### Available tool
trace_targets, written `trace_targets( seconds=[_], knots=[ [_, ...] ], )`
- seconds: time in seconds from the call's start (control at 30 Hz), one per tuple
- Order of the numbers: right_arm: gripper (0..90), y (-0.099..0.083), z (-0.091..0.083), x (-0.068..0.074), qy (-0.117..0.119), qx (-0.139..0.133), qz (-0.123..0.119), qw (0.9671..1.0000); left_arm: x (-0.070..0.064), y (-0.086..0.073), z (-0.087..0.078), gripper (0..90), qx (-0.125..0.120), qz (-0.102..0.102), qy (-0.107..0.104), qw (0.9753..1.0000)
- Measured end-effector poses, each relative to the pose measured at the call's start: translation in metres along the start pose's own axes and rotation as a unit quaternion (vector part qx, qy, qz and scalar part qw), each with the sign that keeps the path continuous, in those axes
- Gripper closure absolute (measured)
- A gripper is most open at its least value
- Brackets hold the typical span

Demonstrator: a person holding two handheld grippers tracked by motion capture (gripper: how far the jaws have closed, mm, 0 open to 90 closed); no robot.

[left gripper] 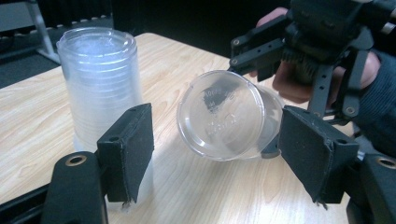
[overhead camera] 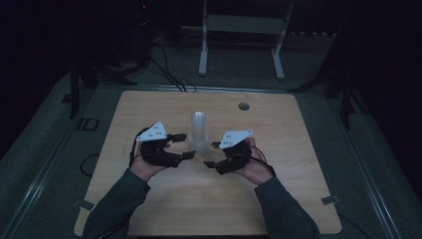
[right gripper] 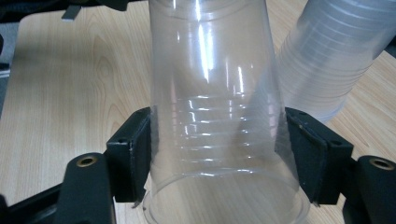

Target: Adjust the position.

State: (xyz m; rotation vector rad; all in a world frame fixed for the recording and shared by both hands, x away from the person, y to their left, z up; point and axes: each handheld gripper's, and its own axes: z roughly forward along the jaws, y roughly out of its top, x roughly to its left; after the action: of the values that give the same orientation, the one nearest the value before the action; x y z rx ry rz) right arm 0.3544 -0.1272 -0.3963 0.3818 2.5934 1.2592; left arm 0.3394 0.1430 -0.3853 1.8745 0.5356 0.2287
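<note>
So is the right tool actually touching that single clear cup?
Touching. The right gripper view shows the right tool with both black jaws pressed flat against the sides of the single clear cup, with no gap on either side.

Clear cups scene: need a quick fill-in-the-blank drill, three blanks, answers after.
1. The right claw grips a single clear ____ between its pads.
2. The stack of cups stands upside down on the wooden ____.
3. The left claw is ____, its pads apart and holding nothing.

Missing words: cup; table; open
</note>
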Motion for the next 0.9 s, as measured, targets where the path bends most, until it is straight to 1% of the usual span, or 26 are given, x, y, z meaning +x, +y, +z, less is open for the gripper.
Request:
trace_targets(
  seconds=[0.1, 0.2, 0.43, 0.6, 0.9],
  knots=[
    [30.0, 0.0015, 0.0002, 0.0000, 0.000, 0.009, -0.008, 0.9999, -0.0004, 0.0000, -0.0004, 27.2, 0.005, 0.006, 0.002, 1.0000],
    [30.0, 0.0026, 0.0000, -0.0005, 0.000, 0.017, -0.014, 0.9998, 0.0001, 0.0000, -0.0007, 27.2, 0.007, 0.006, 0.003, 1.0000],
    [30.1, 0.0030, 0.0014, -0.0040, 0.001, 0.034, -0.017, 0.9993, 0.0009, 0.0012, -0.0006, 27.2, 0.018, 0.010, 0.004, 0.9998],
    [30.1, 0.0047, 0.0017, -0.0041, 0.003, 0.046, -0.023, 0.9987, 0.0002, 0.0019, -0.0001, 27.3, 0.027, 0.017, 0.008, 0.9995],
    [30.2, 0.0057, 0.0023, -0.0041, 0.009, 0.071, -0.037, 0.9967, -0.0022, 0.0023, 0.0022, 27.2, 0.051, 0.034, 0.013, 0.9980]
  ],
)
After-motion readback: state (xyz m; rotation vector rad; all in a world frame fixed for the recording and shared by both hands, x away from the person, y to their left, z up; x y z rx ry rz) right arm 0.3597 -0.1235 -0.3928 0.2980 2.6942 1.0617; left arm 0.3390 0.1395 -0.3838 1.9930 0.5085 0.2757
